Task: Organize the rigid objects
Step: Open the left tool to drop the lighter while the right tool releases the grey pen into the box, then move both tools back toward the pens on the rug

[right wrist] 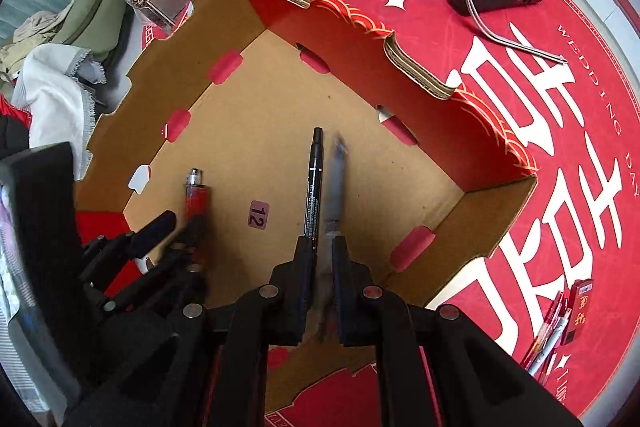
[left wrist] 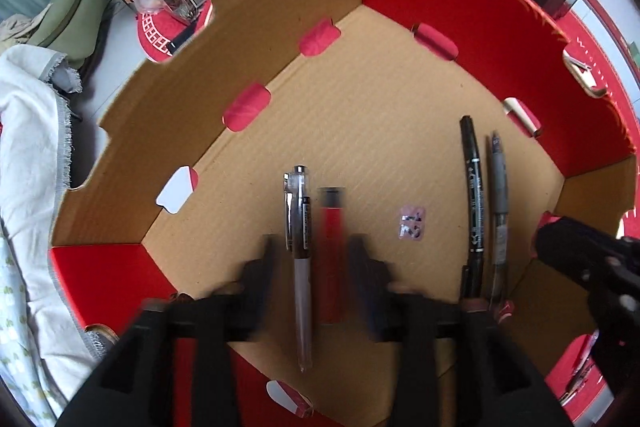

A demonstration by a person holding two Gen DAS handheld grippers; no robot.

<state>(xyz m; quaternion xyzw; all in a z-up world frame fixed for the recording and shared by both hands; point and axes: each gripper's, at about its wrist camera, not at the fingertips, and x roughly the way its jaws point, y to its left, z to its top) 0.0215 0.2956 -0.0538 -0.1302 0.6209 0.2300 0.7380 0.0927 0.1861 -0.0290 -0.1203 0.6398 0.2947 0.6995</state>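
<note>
Left tongs (left wrist: 314, 255) stand released inside the cardboard box (left wrist: 200, 115), with a clear pen (left wrist: 300, 247) and a red pen (left wrist: 331, 251) between their parted fingers, untouched. Right tongs (right wrist: 322, 247) are clenched on a black marker (right wrist: 313, 187) and a grey pen (right wrist: 334, 187), tips over the box floor.

The left gripper (left wrist: 314, 267) points down into a cardboard box (left wrist: 224, 75) with red outer walls, its jaws spread apart. Between them, touching neither, lie a clear pen (left wrist: 299, 247) and a red marker (left wrist: 331, 251) side by side on the box floor. Right of these lies a small sticker (left wrist: 412, 223), and further right a black marker (left wrist: 472, 195) and a grey pen (left wrist: 498, 195) are held together.
</note>
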